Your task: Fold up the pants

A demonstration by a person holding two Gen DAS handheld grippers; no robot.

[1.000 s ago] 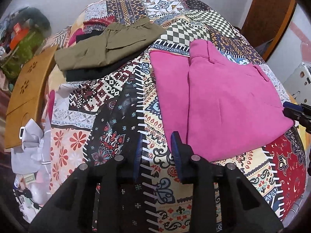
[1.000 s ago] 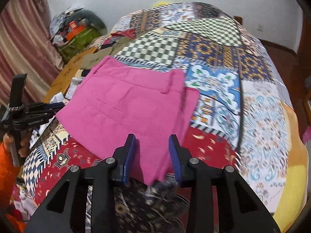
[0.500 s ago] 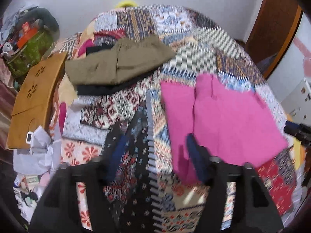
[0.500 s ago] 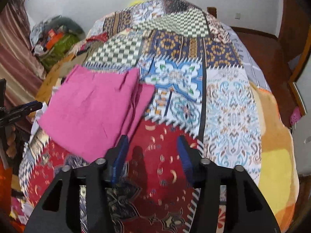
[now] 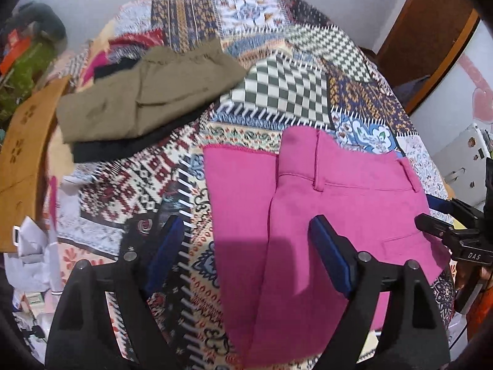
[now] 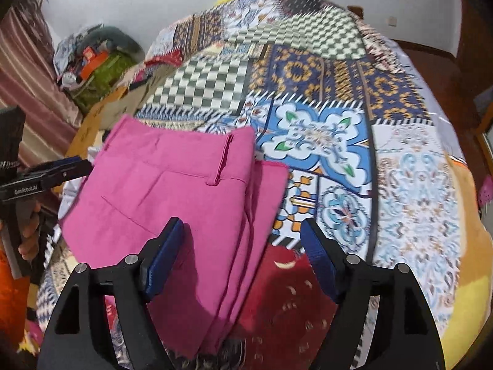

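Folded pink pants (image 5: 323, 215) lie flat on the bed (image 5: 277, 92). Left tongs (image 5: 246, 246) are opening above the pants' 9 o'clock edge, gripping nothing. Right tongs (image 6: 240, 256) are opening above the 3 o'clock edge, also released. Olive pants (image 5: 144, 92) lie at 11 o'clock.

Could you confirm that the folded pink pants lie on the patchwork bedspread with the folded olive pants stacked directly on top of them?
Not quite: in the left wrist view the olive pants lie apart from the pink pants, atop a black garment. Both do lie on the patchwork bedspread.
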